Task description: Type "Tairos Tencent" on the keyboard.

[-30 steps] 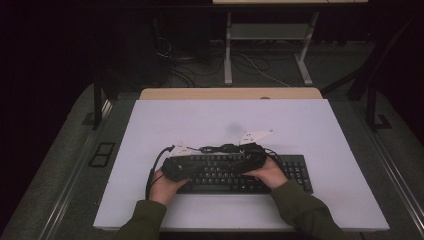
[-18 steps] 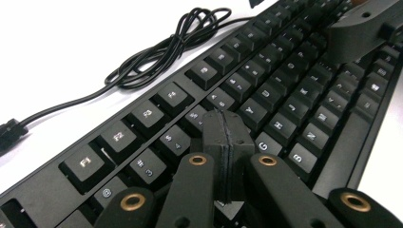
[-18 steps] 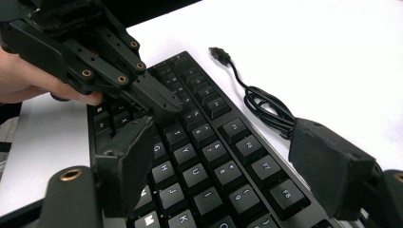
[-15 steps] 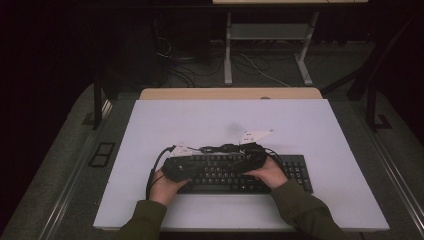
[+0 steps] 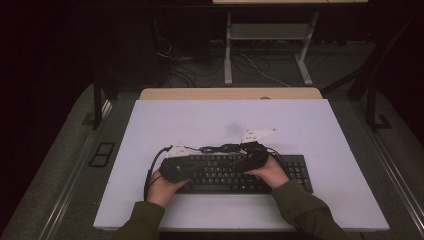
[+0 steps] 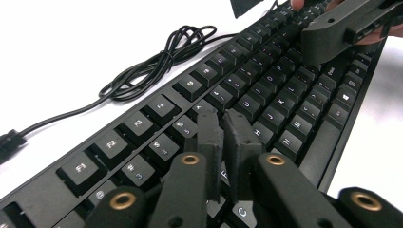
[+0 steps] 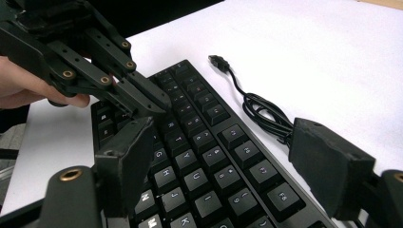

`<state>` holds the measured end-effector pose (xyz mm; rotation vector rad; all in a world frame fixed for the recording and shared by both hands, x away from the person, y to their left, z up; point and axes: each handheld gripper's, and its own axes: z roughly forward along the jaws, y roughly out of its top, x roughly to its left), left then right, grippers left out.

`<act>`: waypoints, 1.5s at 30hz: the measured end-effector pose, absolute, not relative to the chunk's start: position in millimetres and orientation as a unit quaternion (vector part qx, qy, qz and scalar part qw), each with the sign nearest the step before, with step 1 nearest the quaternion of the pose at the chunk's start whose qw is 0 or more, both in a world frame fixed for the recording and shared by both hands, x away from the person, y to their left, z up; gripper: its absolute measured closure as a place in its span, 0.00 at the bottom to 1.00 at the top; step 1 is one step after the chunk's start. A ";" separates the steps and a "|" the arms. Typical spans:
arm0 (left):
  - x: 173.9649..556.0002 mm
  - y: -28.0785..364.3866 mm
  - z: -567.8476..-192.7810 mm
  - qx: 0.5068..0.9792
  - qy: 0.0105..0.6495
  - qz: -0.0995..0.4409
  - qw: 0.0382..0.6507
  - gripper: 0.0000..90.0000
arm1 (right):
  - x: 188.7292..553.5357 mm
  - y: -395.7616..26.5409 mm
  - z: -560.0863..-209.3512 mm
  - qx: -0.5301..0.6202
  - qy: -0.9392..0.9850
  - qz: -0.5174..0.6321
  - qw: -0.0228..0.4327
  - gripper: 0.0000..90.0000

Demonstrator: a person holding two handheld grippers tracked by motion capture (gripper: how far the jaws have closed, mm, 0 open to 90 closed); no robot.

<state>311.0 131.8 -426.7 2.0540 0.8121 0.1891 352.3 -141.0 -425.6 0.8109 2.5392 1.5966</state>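
Note:
A black keyboard lies flat near the front of the white table. Both hands hold their grippers low over its keys, pointing toward each other. My left gripper hovers over the left-hand letter keys. Its jaws have just been opening by a sliver and stand almost together, with nothing between them. In the right gripper view the left gripper comes to a point just above the keys. My right gripper is open wide and straddles several keys without holding anything.
The keyboard's black cable lies bundled on the table just behind it, ending in a loose USB plug. The white table top stretches beyond, up to a wooden strip. Desk legs and wires stand on the dark floor behind.

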 end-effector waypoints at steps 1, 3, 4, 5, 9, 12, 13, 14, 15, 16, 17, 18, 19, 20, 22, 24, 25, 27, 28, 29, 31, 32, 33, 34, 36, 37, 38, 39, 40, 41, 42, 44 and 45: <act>310.6 133.1 -426.1 0.829 0.328 0.076 0.447 0.90 | 352.3 -141.1 -425.9 0.261 0.817 0.515 0.016 0.26; 310.2 136.2 -425.3 0.826 0.328 0.078 0.451 0.87 | 352.1 -141.3 -425.7 0.262 0.816 0.515 0.015 0.26; 309.9 137.6 -425.0 0.825 0.329 0.077 0.454 0.85 | 352.0 -141.2 -425.5 0.261 0.816 0.515 0.015 0.26; 309.7 139.0 -424.8 0.824 0.328 0.078 0.455 0.82 | 351.9 -141.1 -425.3 0.260 0.816 0.516 0.015 0.26; 307.9 143.3 -424.0 0.823 0.324 0.081 0.460 0.73 | 351.0 -140.0 -425.7 0.259 0.817 0.515 0.013 0.26; 306.0 147.0 -422.7 0.822 0.319 0.085 0.463 0.65 | 350.6 -139.4 -426.5 0.257 0.819 0.513 0.013 0.26; 305.6 148.4 -422.4 0.821 0.318 0.085 0.466 0.63 | 350.6 -139.3 -426.8 0.257 0.819 0.513 0.012 0.26; 305.4 149.7 -422.2 0.820 0.318 0.086 0.468 0.60 | 350.8 -139.3 -426.8 0.258 0.818 0.514 0.011 0.25; 305.0 151.0 -422.0 0.820 0.319 0.088 0.468 0.58 | 350.7 -139.3 -426.8 0.257 0.818 0.514 0.011 0.25; 304.8 152.0 -421.9 0.819 0.318 0.090 0.470 0.55 | 350.4 -139.3 -426.6 0.257 0.819 0.514 0.010 0.26; 304.2 153.0 -421.7 0.818 0.317 0.091 0.471 0.53 | 350.4 -139.4 -426.6 0.256 0.819 0.513 0.010 0.26; 304.0 153.9 -421.3 0.817 0.317 0.093 0.472 0.50 | 350.5 -139.6 -426.6 0.256 0.820 0.512 0.009 0.26; 303.4 154.6 -421.0 0.817 0.318 0.092 0.473 0.48 | 350.4 -139.8 -426.6 0.256 0.820 0.512 0.009 0.26; 303.1 154.9 -421.0 0.816 0.318 0.092 0.474 0.44 | 350.3 -140.1 -426.3 0.256 0.821 0.511 0.008 0.26; 302.7 155.7 -421.1 0.815 0.317 0.093 0.475 0.39 | 350.1 -140.6 -425.8 0.257 0.821 0.510 0.006 0.26; 301.8 155.7 -421.4 0.815 0.316 0.094 0.477 0.36 | 349.6 -141.3 -425.4 0.256 0.822 0.508 0.004 0.26; 301.3 155.9 -421.6 0.815 0.315 0.095 0.476 0.34 | 349.5 -141.5 -425.1 0.257 0.823 0.507 0.006 0.26; 300.8 156.6 -421.8 0.814 0.316 0.097 0.477 0.31 | 349.0 -142.1 -424.5 0.258 0.824 0.505 0.002 0.27; 301.0 157.1 -422.0 0.812 0.317 0.097 0.480 0.31 | 348.8 -142.4 -424.3 0.256 0.824 0.505 0.001 0.27; 301.0 157.9 -422.0 0.811 0.318 0.097 0.481 0.30 | 348.4 -142.4 -424.0 0.256 0.825 0.504 0.001 0.28; 301.2 158.8 -422.5 0.810 0.318 0.097 0.482 0.30 | 347.7 -142.8 -423.7 0.255 0.826 0.502 0.001 0.31; 301.1 159.0 -422.7 0.810 0.318 0.098 0.482 0.30 | 347.6 -143.0 -423.8 0.255 0.827 0.501 0.000 0.32; 301.2 159.6 -422.8 0.811 0.316 0.098 0.482 0.29 | 347.7 -143.2 -424.0 0.254 0.828 0.500 0.001 0.33; 301.0 159.8 -422.9 0.810 0.317 0.098 0.483 0.29 | 347.7 -143.6 -424.2 0.253 0.828 0.500 -0.001 0.35; 300.7 160.2 -423.2 0.806 0.318 0.099 0.488 0.27 | 347.6 -144.3 -424.2 0.253 0.828 0.500 -0.004 0.39; 300.9 160.6 -423.1 0.806 0.318 0.099 0.489 0.27 | 347.5 -144.7 -424.1 0.253 0.828 0.500 -0.004 0.41; 300.8 160.8 -423.1 0.806 0.318 0.100 0.489 0.26 | 347.5 -145.1 -424.1 0.253 0.829 0.499 -0.004 0.43; 301.0 161.1 -423.3 0.807 0.318 0.100 0.488 0.25 | 347.4 -145.6 -424.0 0.254 0.829 0.498 -0.006 0.46; 301.2 161.2 -423.5 0.807 0.318 0.100 0.487 0.25 | 347.5 -146.1 -424.1 0.253 0.830 0.497 -0.006 0.48; 301.2 161.1 -423.9 0.806 0.320 0.099 0.488 0.24 | 347.5 -146.4 -424.2 0.253 0.831 0.495 -0.005 0.51; 301.4 161.1 -424.2 0.807 0.319 0.100 0.488 0.24 | 347.5 -146.9 -424.2 0.252 0.832 0.494 -0.004 0.53; 301.4 161.0 -424.5 0.807 0.319 0.100 0.487 0.24 | 347.2 -147.7 -424.0 0.252 0.833 0.493 -0.006 0.59; 301.2 160.6 -424.7 0.805 0.321 0.099 0.488 0.24 | 347.0 -148.1 -423.7 0.253 0.834 0.490 -0.004 0.63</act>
